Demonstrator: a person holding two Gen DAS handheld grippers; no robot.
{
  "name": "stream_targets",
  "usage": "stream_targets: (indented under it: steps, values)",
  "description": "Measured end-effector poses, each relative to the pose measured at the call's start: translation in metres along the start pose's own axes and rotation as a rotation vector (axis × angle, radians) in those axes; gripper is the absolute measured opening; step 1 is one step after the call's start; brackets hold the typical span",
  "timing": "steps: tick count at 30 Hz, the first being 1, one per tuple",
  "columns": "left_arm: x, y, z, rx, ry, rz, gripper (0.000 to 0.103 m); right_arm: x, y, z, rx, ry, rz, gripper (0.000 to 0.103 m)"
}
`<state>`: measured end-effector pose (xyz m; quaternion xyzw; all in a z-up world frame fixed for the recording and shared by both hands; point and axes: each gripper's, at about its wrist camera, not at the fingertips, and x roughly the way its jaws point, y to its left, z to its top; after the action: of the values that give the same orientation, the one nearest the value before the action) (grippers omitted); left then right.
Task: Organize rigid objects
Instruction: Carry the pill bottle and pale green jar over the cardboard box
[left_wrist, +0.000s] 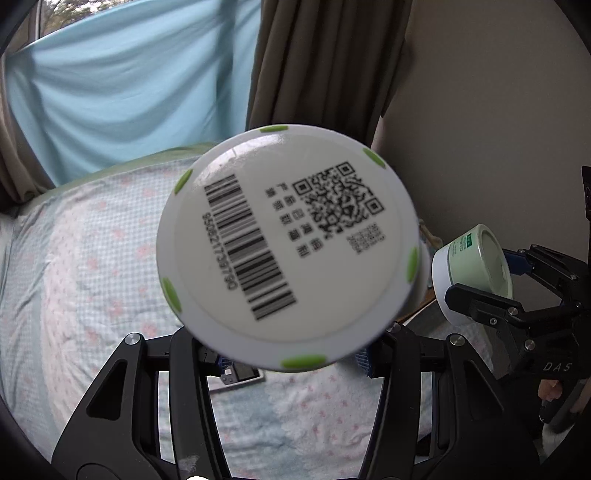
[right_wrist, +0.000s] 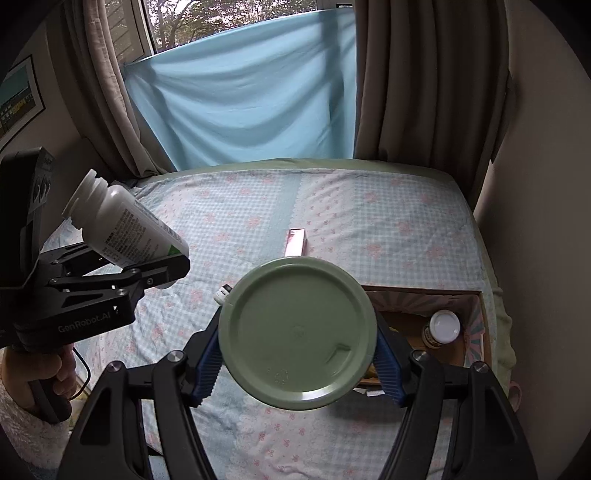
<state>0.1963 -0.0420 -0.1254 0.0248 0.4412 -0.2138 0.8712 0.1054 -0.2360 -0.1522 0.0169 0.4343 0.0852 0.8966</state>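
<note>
Left wrist view: the left gripper (left_wrist: 291, 354) has its jaws clamped on a white bottle (left_wrist: 284, 240), whose barcoded base fills the middle of the picture and hides much of the bed (left_wrist: 92, 258) behind it. Under the bottle a small dark item (left_wrist: 240, 376) lies on the sheet; what it is cannot be told.

In the right wrist view the right gripper (right_wrist: 299, 354) holds a green-lidded jar (right_wrist: 297, 332) between its blue pads (right_wrist: 208, 358), above the bed's near half. The jar covers part of a pink box (right_wrist: 295, 242) lying mid-bed, a small white-capped item (right_wrist: 222, 293) and the left part of an open carton (right_wrist: 476, 317) by the bed's right edge. A white-capped bottle (right_wrist: 441, 328) stands in the carton. Curtains (right_wrist: 424, 85) and a blue sheet (right_wrist: 243, 92) hang past the far edge.
</note>
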Motion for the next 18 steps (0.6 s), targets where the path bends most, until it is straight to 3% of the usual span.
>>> stream_targets:
  steps: [9, 18]
  values:
    - [0.056, -0.066, -0.001, -0.010, 0.054, -0.037, 0.047, -0.004, -0.102, -0.014, 0.063, 0.035, -0.072, 0.066]
    - [0.133, -0.096, -0.015, 0.010, 0.184, -0.051, 0.047, 0.027, -0.167, -0.027, 0.108, 0.098, -0.109, 0.066]
